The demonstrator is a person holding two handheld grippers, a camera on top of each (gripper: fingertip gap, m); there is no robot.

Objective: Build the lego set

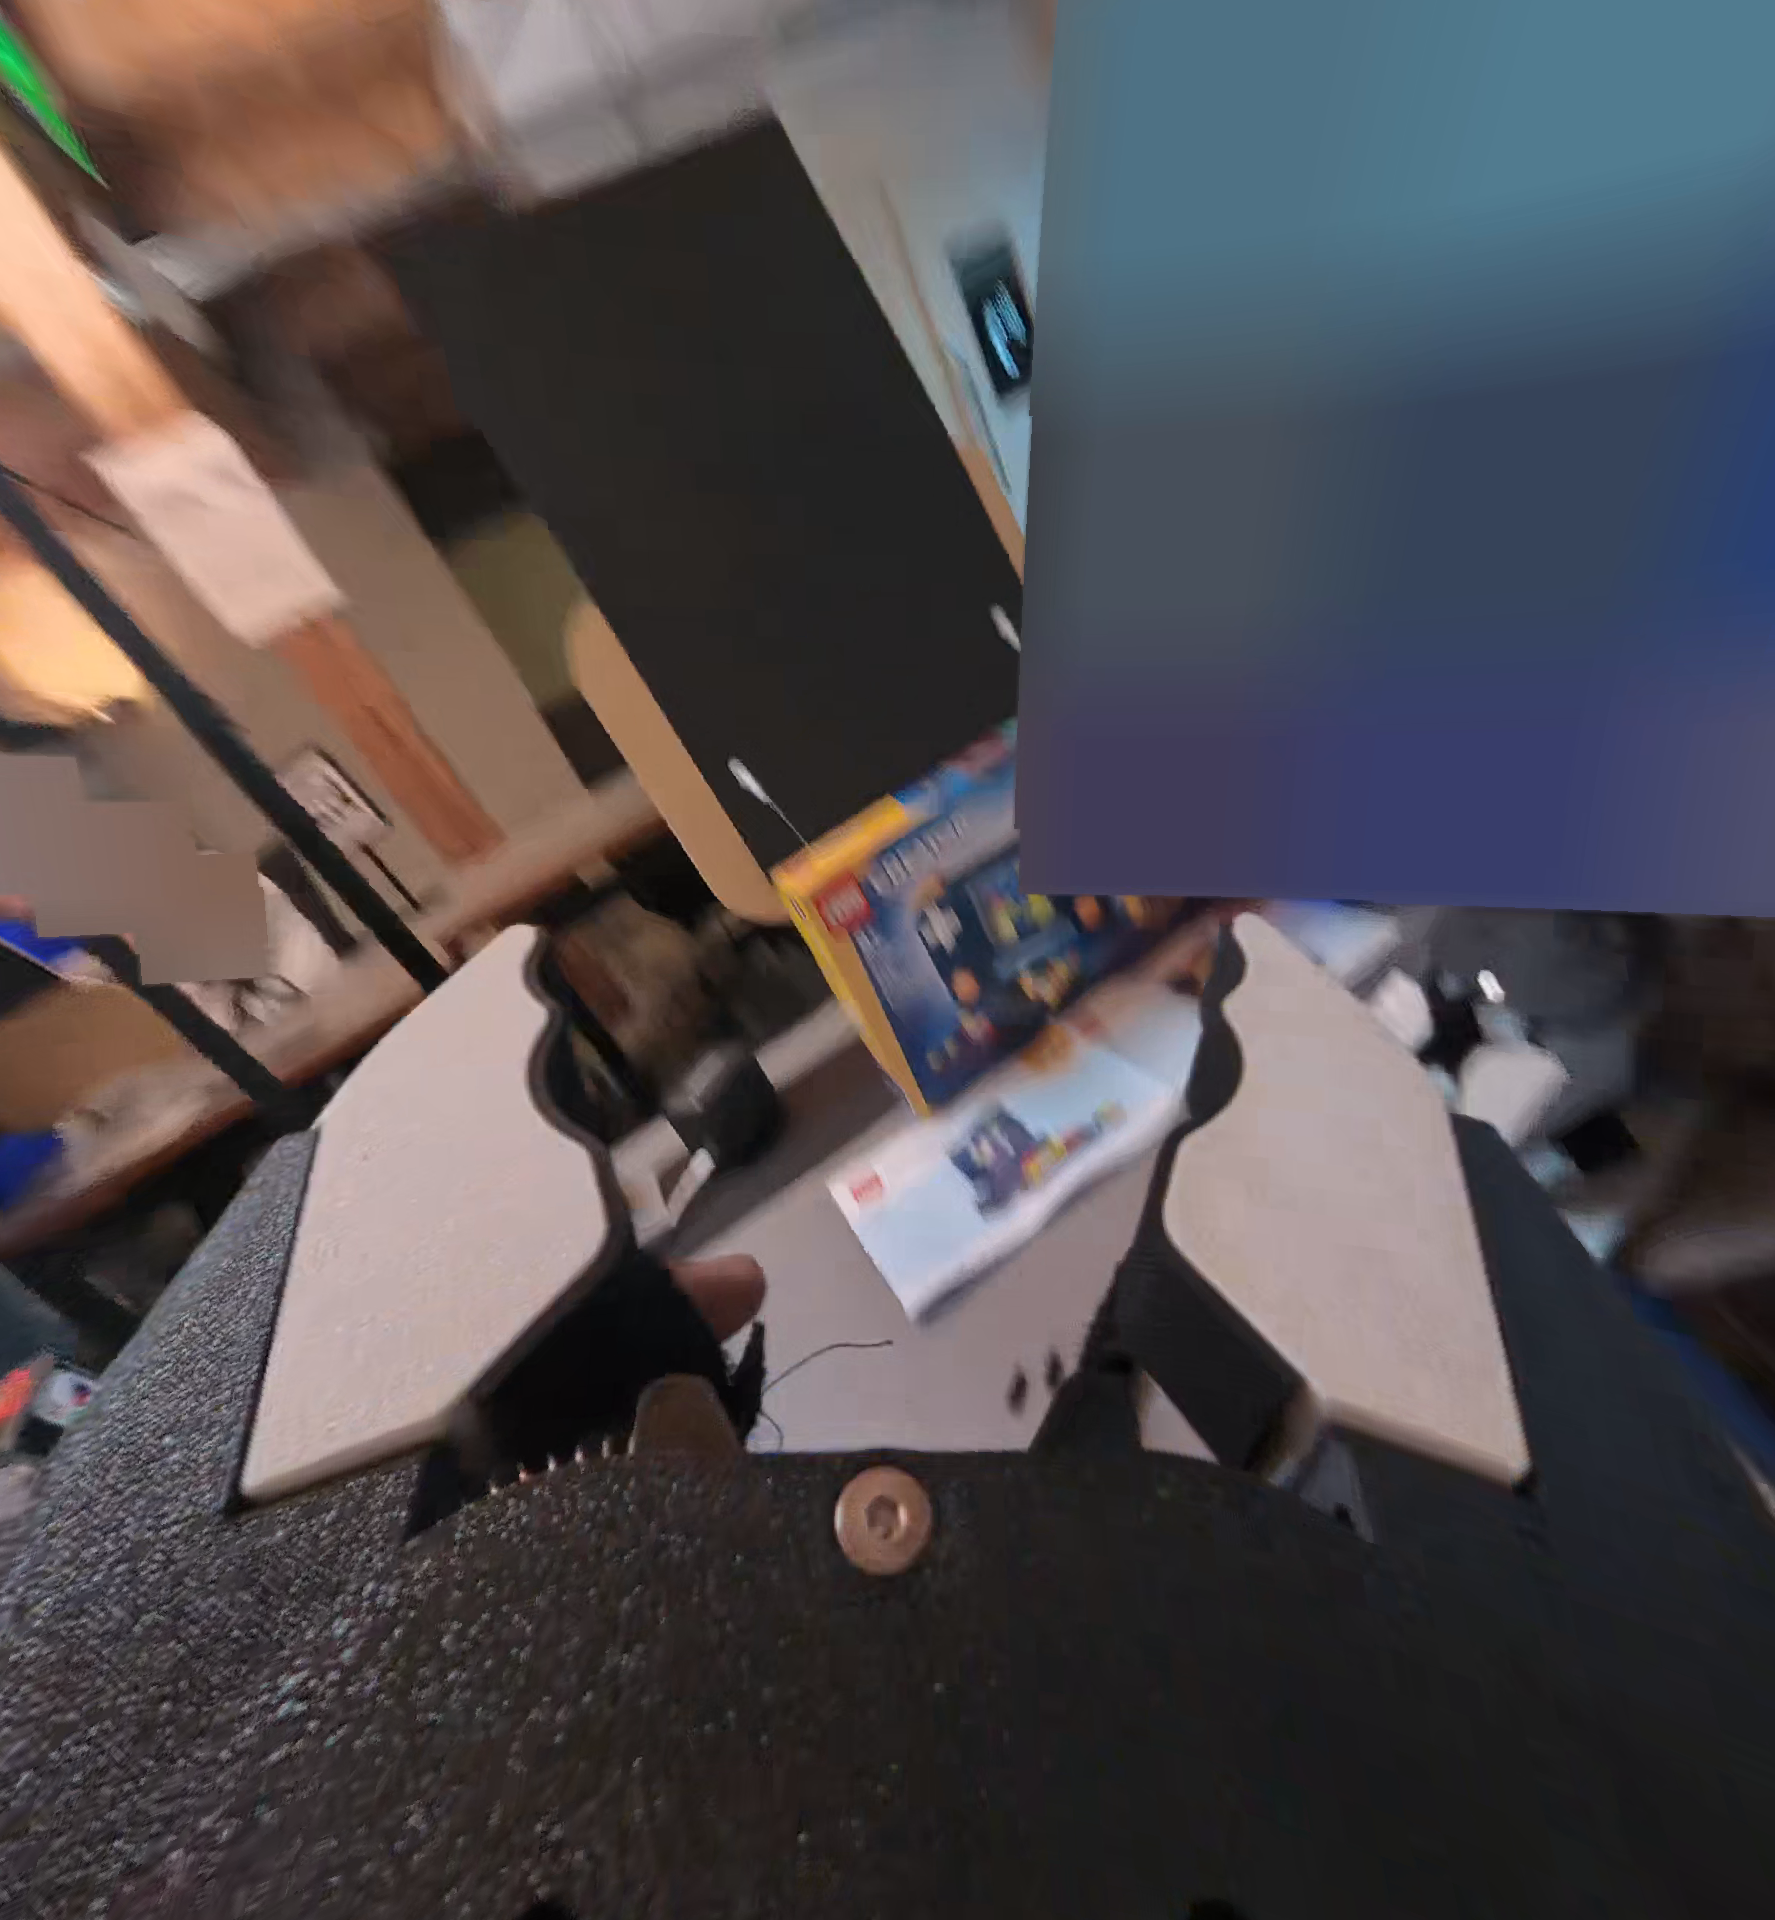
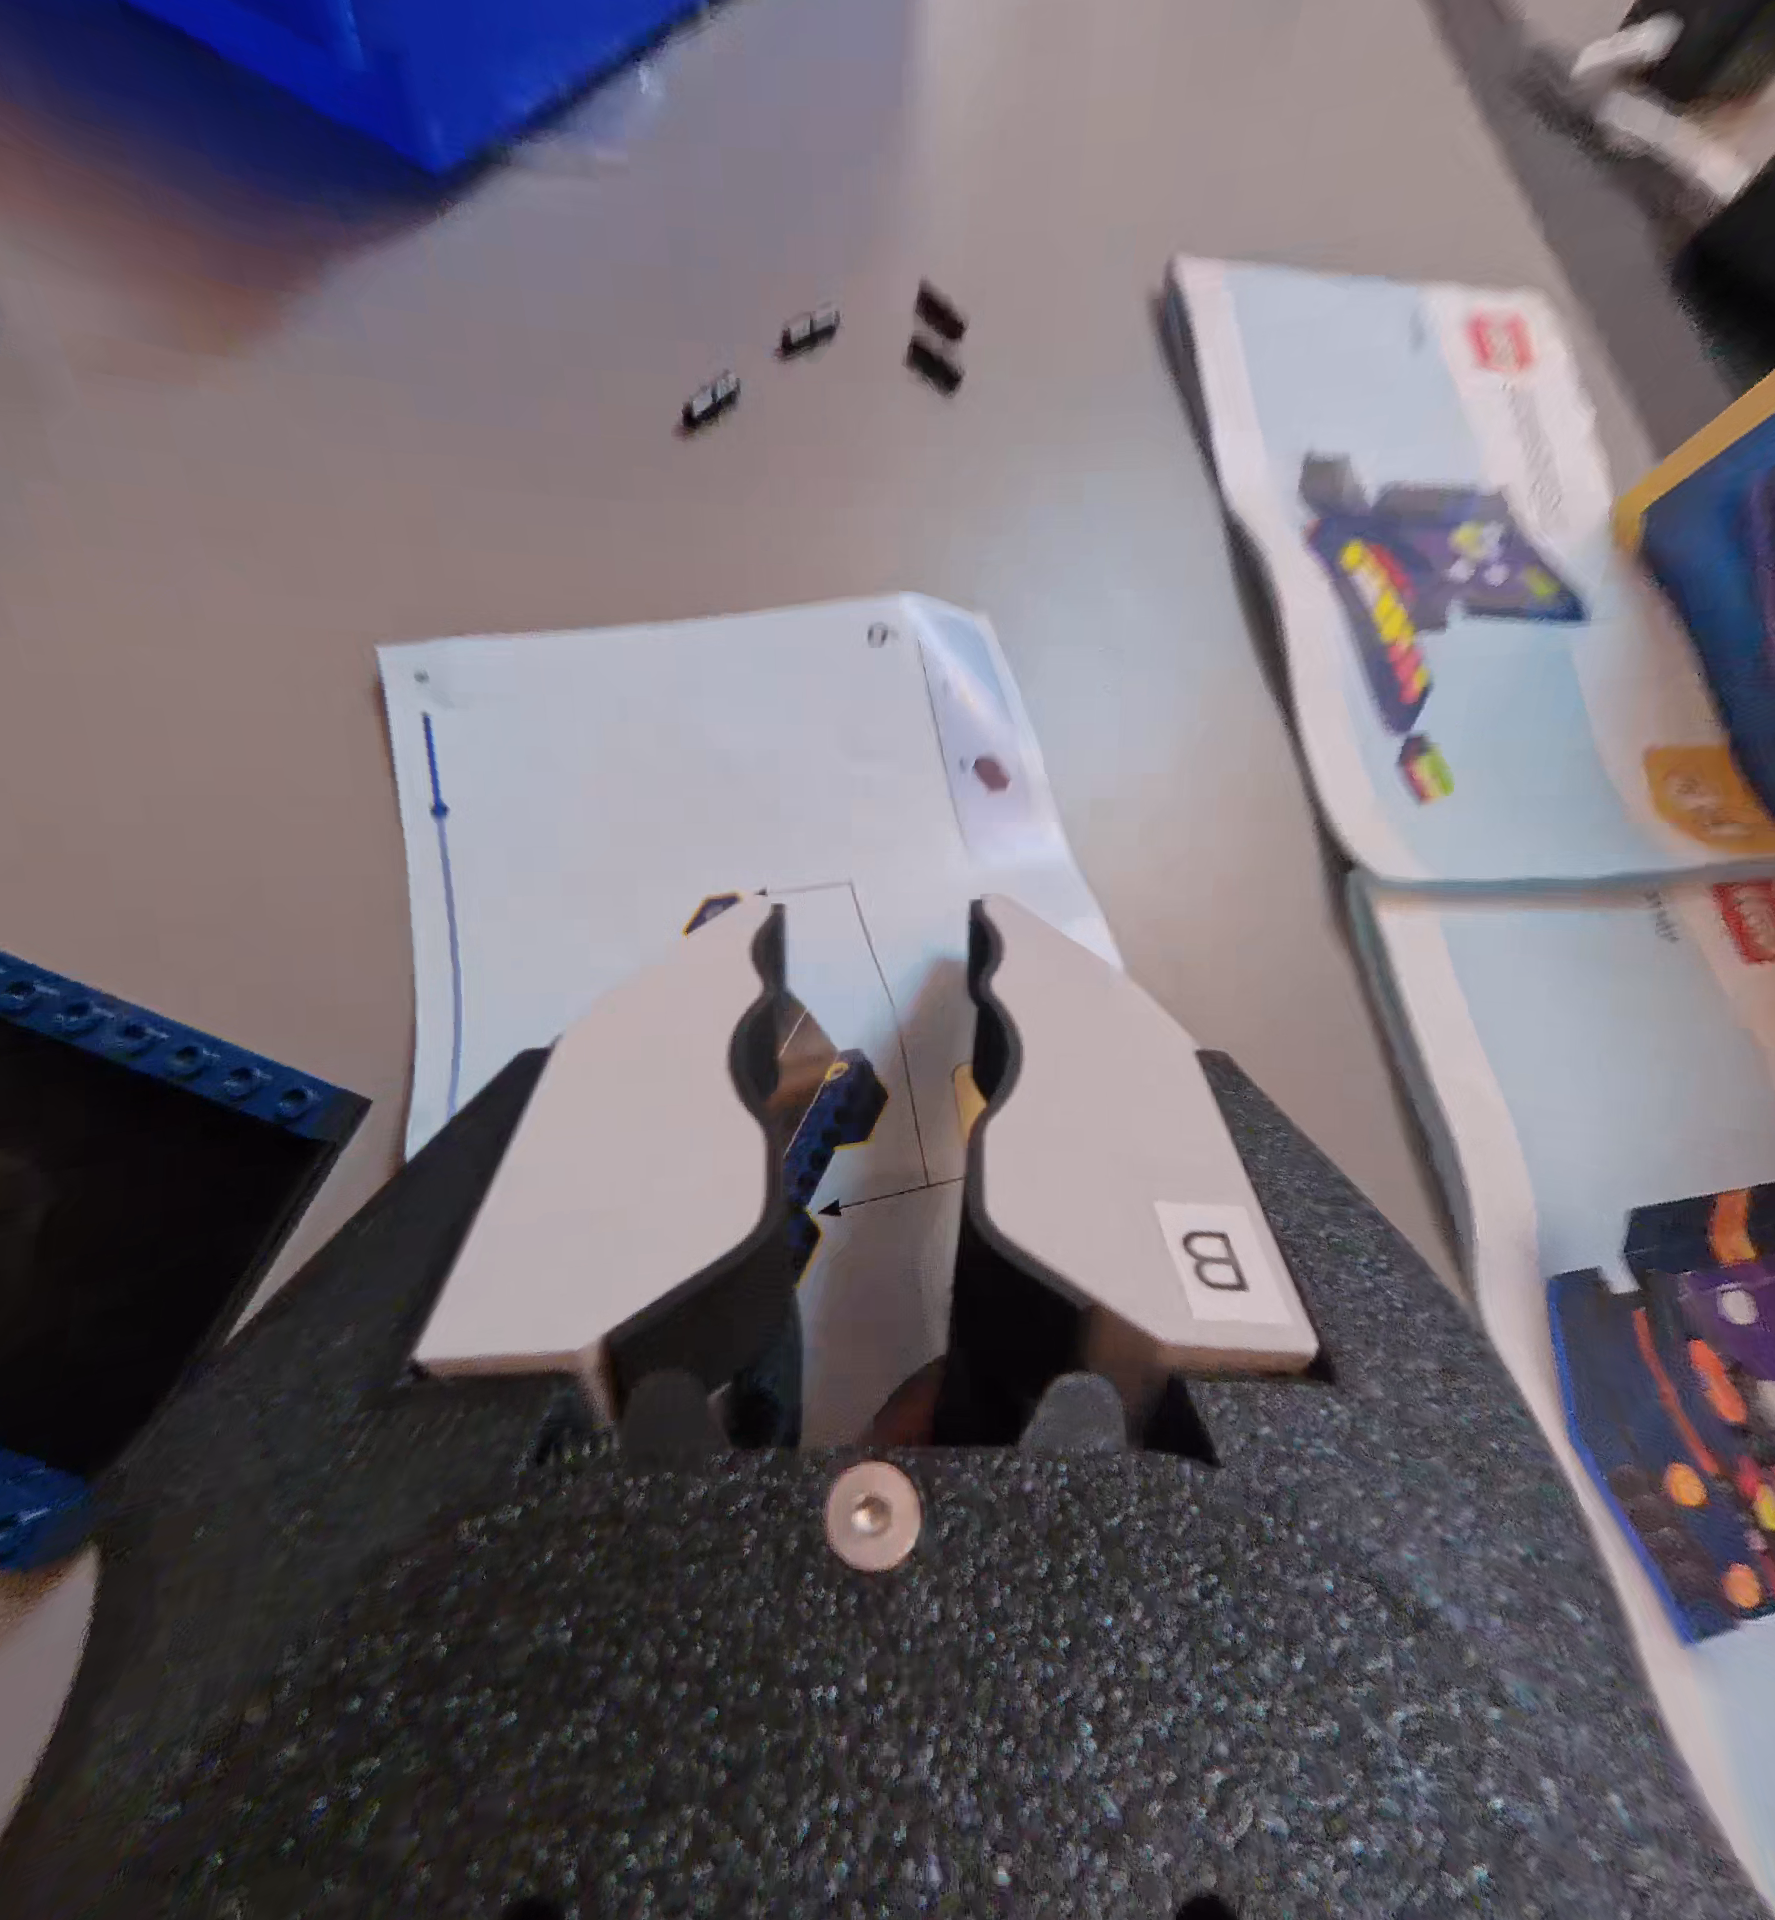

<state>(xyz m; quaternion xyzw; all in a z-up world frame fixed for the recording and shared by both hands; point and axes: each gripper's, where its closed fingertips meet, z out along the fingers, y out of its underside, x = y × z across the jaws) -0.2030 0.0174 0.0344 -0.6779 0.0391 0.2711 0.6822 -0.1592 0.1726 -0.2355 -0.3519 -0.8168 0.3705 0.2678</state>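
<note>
Two grippers, both w/ fingers apart, nothing clamped.

Left wrist view, L to R: heavy motion blur. Left gripper [image 1: 878, 935] is raised and tilted, jaws spread wide, only air between the pads. Blurred shelving and a black strap fill the left of frame. A fingertip [image 1: 722, 1288] shows low centre-left, just inside the left finger's base. Centre: dark panel w/ tan edge [image 1: 717, 499] in the upper middle. Below it a yellow-edged toy brick box [image 1: 924, 935] stands on the grey table [image 1: 862, 1382], seen through the gap between the fingertips but farther off, not touching. Closed booklet [image 1: 1008, 1184] lies flat in front of the box, lower centre-right.

Right wrist view, L to R: blue brick frame w/ dark inside [image 2: 104, 1226] at left edge, mid-height. Blue bin [image 2: 363, 73] top left, blurred. Right gripper [image 2: 872, 914] in centre, jaws partly spread, hovering over an open instruction sheet [image 2: 654, 769] on the table [image 2: 239, 468]; only printed page visible in the gap, pads press on nothing. Four small dark bricks [image 2: 821, 343] in upper centre, well apart from the fingertips. Right of frame: a booklet w/ pale blue cover [image 2: 1402, 582], upper right; second booklet [image 2: 1589, 1091] below it, overlapped by the first; box corner [image 2: 1756, 582] at far right edge.
</note>
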